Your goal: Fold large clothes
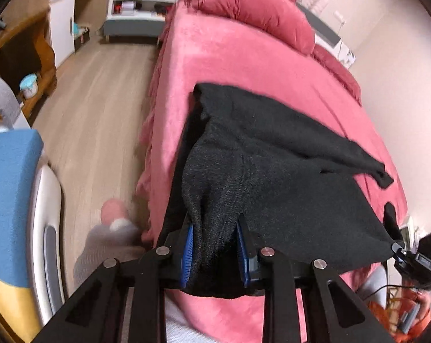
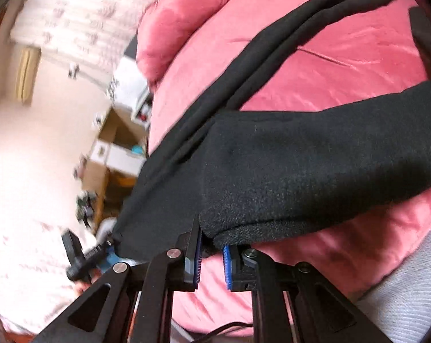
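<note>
A large black fleece garment (image 1: 286,171) lies spread across the pink bed (image 1: 229,57), with one long strip (image 2: 272,43) trailing toward the pillow. My left gripper (image 1: 214,223) is shut on a thick bunch of its near edge, and the fabric fills the gap between the blue pads (image 1: 186,251). My right gripper (image 2: 212,238) is shut on the garment's thick folded rim (image 2: 244,234) at its fingertips. Each gripper also shows in the other view, holding the same lifted edge: the right gripper (image 1: 398,247) at the far right, the left gripper (image 2: 112,240) at the lower left.
A pink pillow (image 1: 258,8) lies at the head of the bed. Wooden floor (image 1: 101,114) runs along the bed's left side, where a person's foot in a pink slipper (image 1: 114,211) stands. Wooden shelves (image 1: 21,51) and a blue-topped object (image 1: 9,171) are at the left. A wall (image 1: 401,85) borders the bed's right side.
</note>
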### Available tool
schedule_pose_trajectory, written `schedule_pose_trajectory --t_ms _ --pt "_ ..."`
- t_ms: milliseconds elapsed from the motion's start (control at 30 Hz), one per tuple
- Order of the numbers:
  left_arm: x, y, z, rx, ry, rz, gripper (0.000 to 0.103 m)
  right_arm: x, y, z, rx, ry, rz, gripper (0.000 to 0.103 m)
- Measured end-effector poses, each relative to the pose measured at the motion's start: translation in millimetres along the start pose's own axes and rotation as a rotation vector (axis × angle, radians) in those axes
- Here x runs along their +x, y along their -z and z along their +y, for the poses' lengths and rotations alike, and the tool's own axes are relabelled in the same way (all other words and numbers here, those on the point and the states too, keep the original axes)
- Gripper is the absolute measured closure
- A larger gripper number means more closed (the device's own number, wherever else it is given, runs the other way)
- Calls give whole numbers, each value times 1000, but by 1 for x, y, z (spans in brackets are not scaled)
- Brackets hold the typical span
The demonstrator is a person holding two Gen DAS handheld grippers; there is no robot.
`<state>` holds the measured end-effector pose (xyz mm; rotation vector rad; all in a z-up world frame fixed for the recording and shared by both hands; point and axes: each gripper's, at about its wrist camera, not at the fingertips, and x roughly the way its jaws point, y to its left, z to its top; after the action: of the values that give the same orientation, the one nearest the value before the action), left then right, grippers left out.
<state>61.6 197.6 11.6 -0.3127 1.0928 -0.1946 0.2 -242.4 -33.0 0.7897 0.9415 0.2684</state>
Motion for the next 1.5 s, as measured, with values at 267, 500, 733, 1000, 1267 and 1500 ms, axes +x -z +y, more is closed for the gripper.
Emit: schedule_pose_trajectory --t_ms 267,500,733,1000,1267,1500 --pt "43 21 -2 63 -158 90 56 58 24 -47 66 199 217 86" --pt "-11 4 15 -83 -192 -85 40 27 9 -56 140 163 204 69" --pt "0 -4 -64 70 -129 -142 35 -61 -42 -77 122 239 19 69" --pt "83 33 -186 378 -71 15 34 -151 -157 -144 243 561 -362 64" --pt "117 62 -205 429 -137 91 33 -72 -228 -171 125 954 -109 59" --pt "115 63 -197 375 -128 99 29 -76 -223 -213 158 940 -1 96"
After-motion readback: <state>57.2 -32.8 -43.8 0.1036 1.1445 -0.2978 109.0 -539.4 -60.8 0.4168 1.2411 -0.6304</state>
